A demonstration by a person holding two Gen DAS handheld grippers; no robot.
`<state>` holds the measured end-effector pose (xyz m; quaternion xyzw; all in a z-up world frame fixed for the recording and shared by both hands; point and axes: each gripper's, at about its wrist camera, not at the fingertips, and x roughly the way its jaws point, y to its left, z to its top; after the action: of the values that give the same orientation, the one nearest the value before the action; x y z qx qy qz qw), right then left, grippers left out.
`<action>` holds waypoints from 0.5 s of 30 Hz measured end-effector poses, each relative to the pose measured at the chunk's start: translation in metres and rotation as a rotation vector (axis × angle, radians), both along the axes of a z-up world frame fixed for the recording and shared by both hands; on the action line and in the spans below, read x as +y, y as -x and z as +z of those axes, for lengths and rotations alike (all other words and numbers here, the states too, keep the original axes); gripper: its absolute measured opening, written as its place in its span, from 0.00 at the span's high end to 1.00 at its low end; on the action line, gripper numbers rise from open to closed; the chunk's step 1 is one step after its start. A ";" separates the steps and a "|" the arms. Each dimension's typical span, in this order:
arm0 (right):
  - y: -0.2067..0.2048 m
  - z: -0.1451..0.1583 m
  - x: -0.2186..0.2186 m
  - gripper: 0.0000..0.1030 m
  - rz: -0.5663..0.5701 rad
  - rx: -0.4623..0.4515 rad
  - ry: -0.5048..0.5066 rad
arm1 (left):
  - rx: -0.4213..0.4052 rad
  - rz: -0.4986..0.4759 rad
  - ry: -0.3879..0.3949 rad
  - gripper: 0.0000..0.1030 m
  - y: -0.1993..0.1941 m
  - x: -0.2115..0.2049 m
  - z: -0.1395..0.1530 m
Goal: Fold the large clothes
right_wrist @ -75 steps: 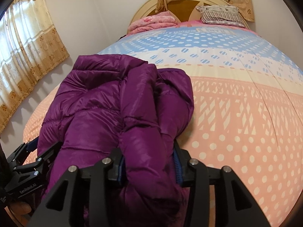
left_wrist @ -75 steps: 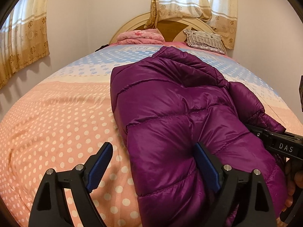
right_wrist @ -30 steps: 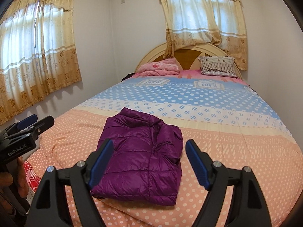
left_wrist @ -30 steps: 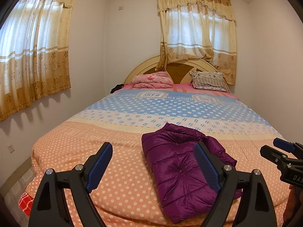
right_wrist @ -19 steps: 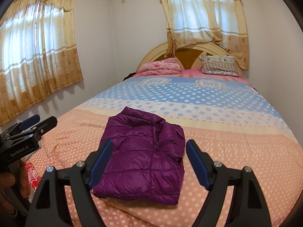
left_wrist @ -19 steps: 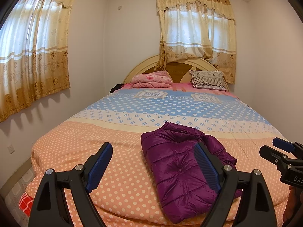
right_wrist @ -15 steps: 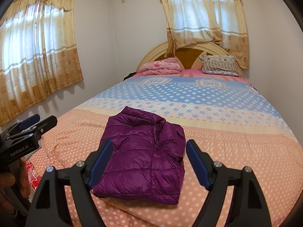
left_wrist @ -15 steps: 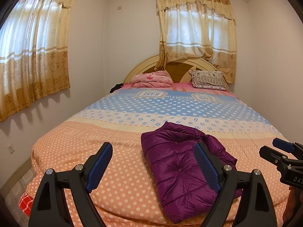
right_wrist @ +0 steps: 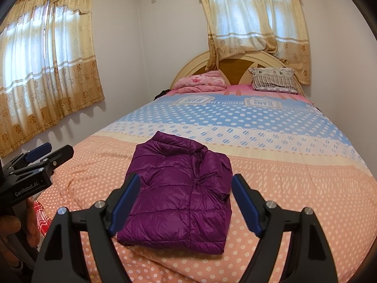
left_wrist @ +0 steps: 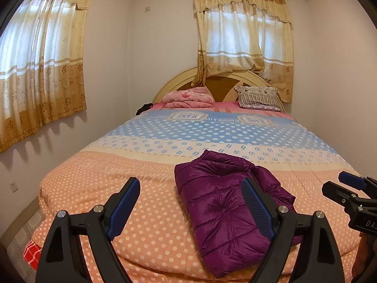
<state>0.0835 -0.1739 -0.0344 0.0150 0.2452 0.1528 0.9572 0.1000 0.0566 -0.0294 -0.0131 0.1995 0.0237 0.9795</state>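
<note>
Polka-dot bed [left_wrist: 146,214]; folded purple jacket [right_wrist: 181,195]

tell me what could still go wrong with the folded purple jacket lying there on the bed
1. The purple jacket lies near the foot edge of the bed; a nudge could slide it off.
2. It is puffy and slick-looking, so the fold may spring open, most likely at the bulging sleeve side.
3. Both tools, left and right, are open and off it, so nothing restrains it.

The left claw [right_wrist: 49,158] body reads "GenRobot.AI". The right claw [left_wrist: 353,188] body shows "DA", cut off by the frame edge. The bedspread [right_wrist: 271,127] badges read "JEANS" upside down, beside "BEAUTIFUL & LOV".
</note>
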 end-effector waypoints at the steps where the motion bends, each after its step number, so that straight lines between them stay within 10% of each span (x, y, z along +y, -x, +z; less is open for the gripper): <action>1: 0.000 0.000 0.000 0.20 0.001 0.002 0.000 | 0.000 0.000 0.000 0.15 0.000 0.000 0.000; 15: 0.001 -0.002 0.000 0.20 0.005 0.006 -0.002 | 0.005 -0.001 -0.002 0.15 -0.001 0.001 -0.002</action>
<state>0.0823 -0.1739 -0.0362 0.0159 0.2477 0.1552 0.9562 0.1013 0.0576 -0.0313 -0.0119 0.2018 0.0233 0.9791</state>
